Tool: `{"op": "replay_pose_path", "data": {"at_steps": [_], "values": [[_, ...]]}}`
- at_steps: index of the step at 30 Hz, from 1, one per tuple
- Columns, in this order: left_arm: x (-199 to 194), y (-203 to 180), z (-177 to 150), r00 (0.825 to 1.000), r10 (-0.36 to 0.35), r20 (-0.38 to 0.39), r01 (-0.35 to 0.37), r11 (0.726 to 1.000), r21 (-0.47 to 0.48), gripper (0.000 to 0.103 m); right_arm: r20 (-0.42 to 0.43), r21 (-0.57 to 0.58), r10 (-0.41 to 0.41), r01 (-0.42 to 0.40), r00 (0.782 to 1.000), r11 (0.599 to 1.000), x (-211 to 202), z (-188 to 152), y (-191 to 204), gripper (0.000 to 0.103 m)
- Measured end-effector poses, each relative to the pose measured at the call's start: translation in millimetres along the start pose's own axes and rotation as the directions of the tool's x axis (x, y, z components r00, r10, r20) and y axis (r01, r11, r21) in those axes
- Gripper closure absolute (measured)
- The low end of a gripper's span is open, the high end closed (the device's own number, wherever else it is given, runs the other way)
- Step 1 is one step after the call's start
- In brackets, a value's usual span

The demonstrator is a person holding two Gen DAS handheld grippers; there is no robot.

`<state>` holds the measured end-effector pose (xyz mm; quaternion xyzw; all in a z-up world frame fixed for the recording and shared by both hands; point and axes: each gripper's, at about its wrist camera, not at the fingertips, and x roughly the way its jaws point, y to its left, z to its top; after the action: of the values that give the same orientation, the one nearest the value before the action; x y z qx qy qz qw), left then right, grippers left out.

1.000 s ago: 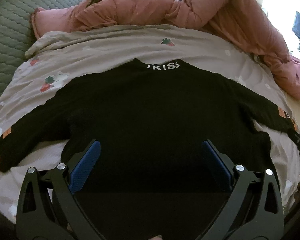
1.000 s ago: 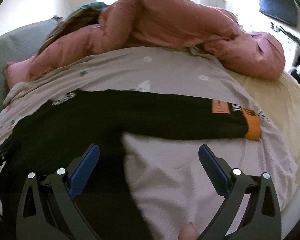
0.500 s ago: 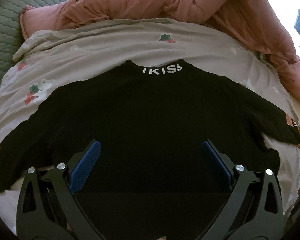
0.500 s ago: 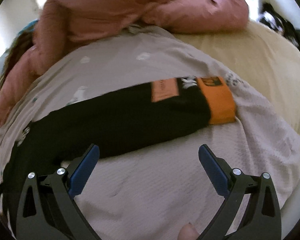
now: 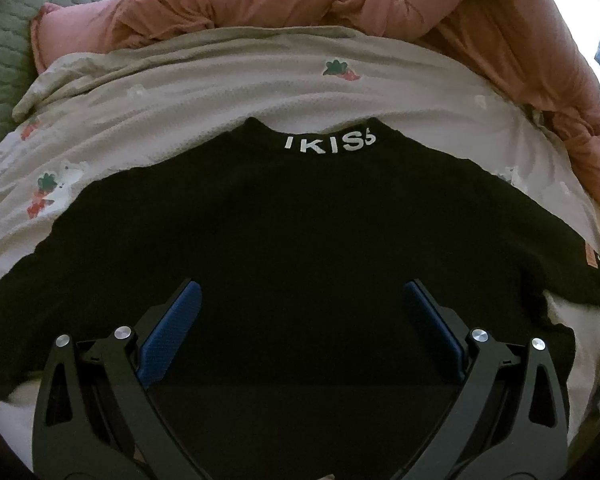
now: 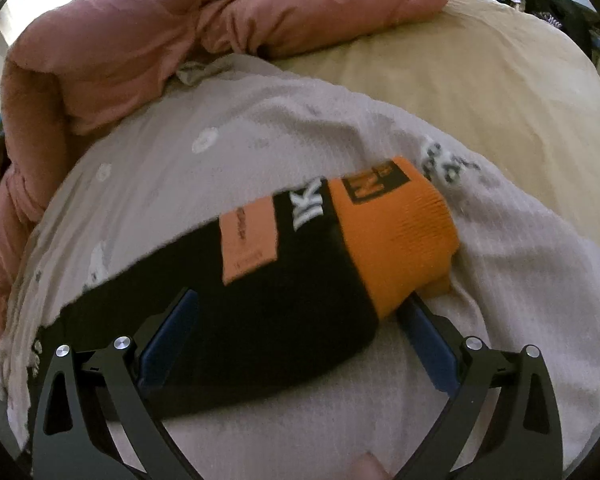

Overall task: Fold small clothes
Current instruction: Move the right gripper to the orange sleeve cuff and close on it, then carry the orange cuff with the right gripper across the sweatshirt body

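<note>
The left gripper [image 5: 298,312] has its jaws spread wide, one blue-padded finger [image 5: 172,332] rising toward 11 o'clock and the other toward 1 o'clock; nothing is pinched between them. The black frames of both fingers fill the lower corners at 7 and 5 o'clock. The right gripper [image 6: 296,320] is likewise spread wide, its blue pads [image 6: 428,344] angled apart in the same V. A fingertip of the person's hand [image 6: 370,466] shows at 6 o'clock, at the bottom edge of the right wrist view.
</note>
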<state>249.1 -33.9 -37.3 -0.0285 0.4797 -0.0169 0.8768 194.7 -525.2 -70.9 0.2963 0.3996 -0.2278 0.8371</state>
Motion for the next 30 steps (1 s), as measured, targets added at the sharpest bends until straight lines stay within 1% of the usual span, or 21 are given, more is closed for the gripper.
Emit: {"op": "replay_pose_path", "data": {"at_steps": [1,2,4,5,6,7,8,9,10,11,12,14,19,23,26,30], "values": [[2.0,1.6,-0.5,1.000,0.000,0.000,0.000,1.000,-0.004,0.008,0.006,0.008,0.003,-0.003,1.000,1.000,1.6,2.5,1.5,0.009],[3.3,2.8,-0.9,1.000,0.002,0.000,-0.002,1.000,-0.008,0.008,0.012,0.014,0.006,-0.006,1.000,1.000,3.4,6.3,0.4,0.014],[7.1,6.8,-2.7,1.000,0.003,0.001,-0.003,1.000,-0.016,0.008,0.025,0.027,0.017,-0.017,1.000,0.999,3.0,10.7,-1.1,0.020],[8.9,8.6,-3.0,1.000,0.005,-0.001,-0.005,1.000,-0.019,0.008,0.031,0.034,0.024,-0.025,0.999,0.999,1.8,11.8,-3.3,0.025],[10.5,10.8,-4.5,1.000,0.004,-0.004,-0.004,1.000,-0.023,0.008,0.042,0.037,0.030,-0.032,0.999,0.999,1.1,14.3,-5.2,0.028],[11.8,13.1,-6.0,1.000,0.002,-0.005,-0.003,1.000,-0.027,0.008,0.053,0.035,0.040,-0.042,0.998,0.999,0.8,16.3,-6.5,0.037],[12.6,15.1,-6.7,1.000,0.002,-0.006,-0.002,1.000,-0.030,0.008,0.059,0.037,0.045,-0.048,0.997,0.998,1.3,18.5,-7.7,0.051],[13.3,17.4,-7.8,1.000,0.001,-0.004,-0.001,0.999,-0.035,0.008,0.063,0.046,0.065,-0.068,0.996,0.997,1.9,21.0,-10.7,0.057],[13.5,19.3,-8.8,1.000,0.000,-0.002,0.000,0.999,-0.040,0.008,0.059,0.058,0.091,-0.095,0.994,0.994,3.1,23.4,-14.0,0.068],[13.4,20.9,-9.6,1.000,-0.001,-0.001,0.001,0.999,-0.042,0.008,0.055,0.063,0.109,-0.113,0.993,0.992,3.3,25.4,-16.1,0.074],[12.6,22.7,-10.1,1.000,-0.006,0.004,0.006,0.999,-0.048,0.008,0.056,0.059,0.121,-0.124,0.991,0.990,2.5,26.7,-15.6,0.076],[10.2,25.5,-10.7,1.000,-0.012,0.015,0.013,0.998,-0.054,0.008,0.067,0.046,0.160,-0.163,0.985,0.986,-1.9,27.0,-12.4,0.087],[2.6,33.6,-9.6,0.999,-0.015,0.045,0.018,0.997,-0.073,0.008,0.116,-0.077,0.207,-0.199,0.971,0.977,-30.4,21.3,21.1,0.090],[-3.2,41.3,-10.6,0.998,-0.008,0.067,0.014,0.996,-0.084,0.008,0.136,-0.197,0.277,-0.248,0.951,0.948,-56.6,14.8,64.2,0.091],[-6.8,47.9,-10.6,0.997,-0.012,0.078,0.020,0.995,-0.102,0.008,0.124,-0.290,0.352,-0.305,0.928,0.907,-75.5,3.6,106.0,0.091],[-13.1,57.5,-11.7,0.995,-0.009,0.097,0.020,0.993,-0.115,0.008,0.086,-0.368,0.425,-0.368,0.901,0.854,-90.0,-15.3,152.5,0.091]]}}
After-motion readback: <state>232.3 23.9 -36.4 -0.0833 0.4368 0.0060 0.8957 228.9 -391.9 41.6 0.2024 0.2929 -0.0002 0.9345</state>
